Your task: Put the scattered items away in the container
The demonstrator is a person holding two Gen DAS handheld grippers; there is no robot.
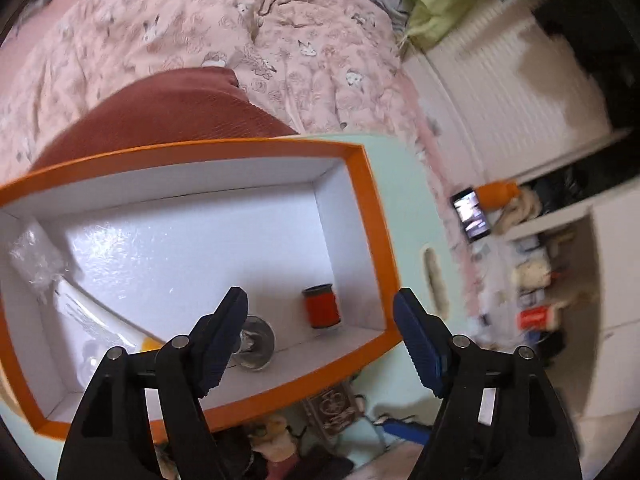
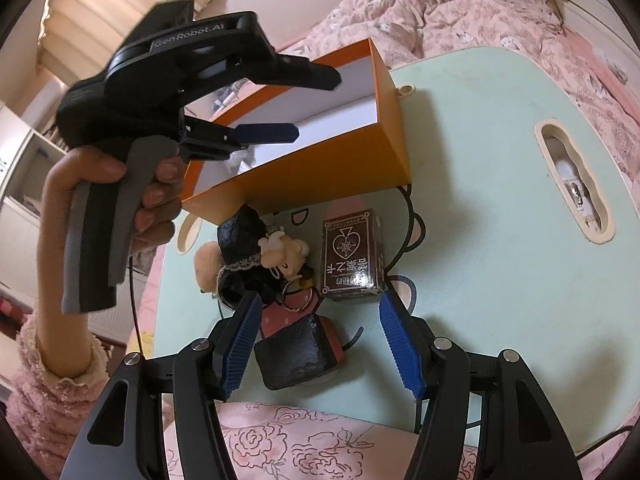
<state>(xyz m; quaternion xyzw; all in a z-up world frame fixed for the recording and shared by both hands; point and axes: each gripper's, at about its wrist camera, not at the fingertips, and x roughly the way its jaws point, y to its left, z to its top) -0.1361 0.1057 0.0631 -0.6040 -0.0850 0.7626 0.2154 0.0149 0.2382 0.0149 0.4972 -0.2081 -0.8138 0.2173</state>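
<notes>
A: Where does the left wrist camera sit?

B: Just behind the left gripper [image 1: 320,336], above the orange box [image 1: 372,216], close, looking down into its white inside. The bed's pink quilt [image 1: 200,28] lies beyond, shelves off to the right.

A: And the right wrist camera?

B: Behind the right gripper [image 2: 318,342], low over the near edge of the green table [image 2: 480,200], looking across it toward the bed.

A: What do both see?

B: The box [image 2: 320,172], the table [image 1: 404,184] and the quilt [image 2: 460,20]. The right view also takes in the left gripper [image 2: 308,104] from the side, over the box.
</notes>
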